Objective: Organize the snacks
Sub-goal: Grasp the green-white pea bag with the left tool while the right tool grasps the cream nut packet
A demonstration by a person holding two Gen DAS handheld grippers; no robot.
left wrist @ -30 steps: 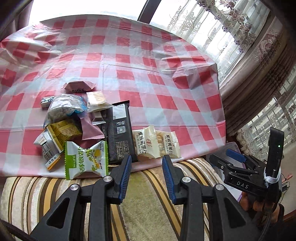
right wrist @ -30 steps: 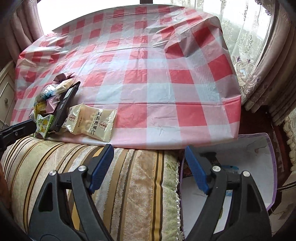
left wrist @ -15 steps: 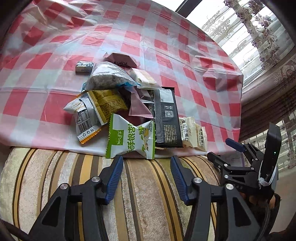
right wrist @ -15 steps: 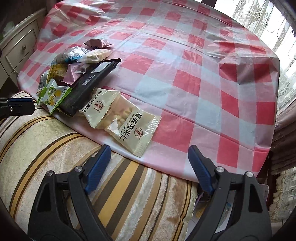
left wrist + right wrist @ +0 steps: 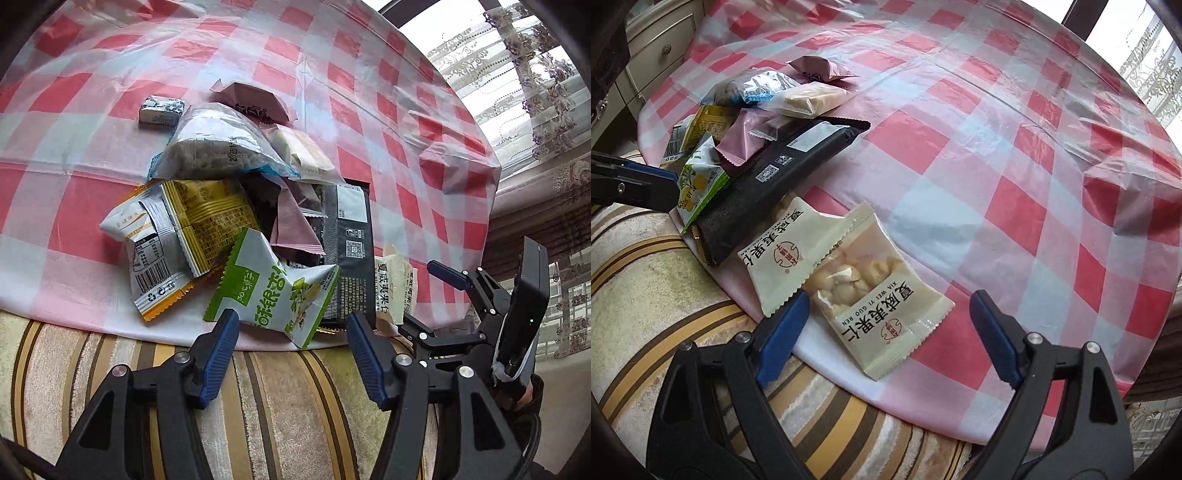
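Observation:
A heap of snack packets lies at the near edge of a red-and-white checked cloth (image 5: 92,177). My left gripper (image 5: 291,325) hovers over the lower end of a green-and-white packet (image 5: 273,291); its jaws are opening and the pads do not press on it. Beside that lie a yellow-and-silver packet (image 5: 177,232), a long black packet (image 5: 351,251) and a grey pouch (image 5: 218,144). My right gripper (image 5: 888,308) hangs over two cream nut packets (image 5: 871,299); its jaws are opening wide, and no pad grips them.
A striped plush cushion (image 5: 110,362) runs along the cloth's near edge. A small wrapped sweet (image 5: 160,110) lies apart at the back. Curtains and a window (image 5: 524,74) stand to the right, and a drawer cabinet (image 5: 661,48) at the left.
Both grippers came closer to the snack heap and lower, rolling as they went. The left jaws widened from narrow; the right jaws widened a little. No packet was taken hold of.

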